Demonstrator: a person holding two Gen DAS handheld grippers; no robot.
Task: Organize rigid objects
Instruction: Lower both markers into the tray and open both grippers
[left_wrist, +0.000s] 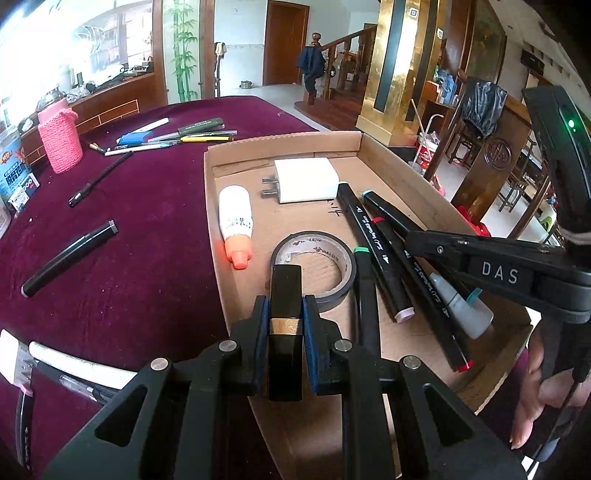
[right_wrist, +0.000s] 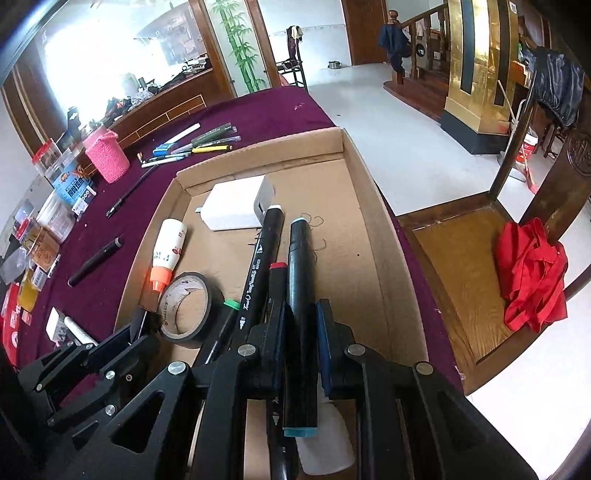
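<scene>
Left gripper (left_wrist: 285, 325) clamps black bar (left_wrist: 284, 295); right gripper (right_wrist: 300, 328), marked "DAS", clamps teal-capped marker (right_wrist: 301, 332).

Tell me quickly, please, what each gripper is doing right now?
Left gripper: shut on a black tube with gold band.
Right gripper: shut on a teal-capped black marker.
</scene>
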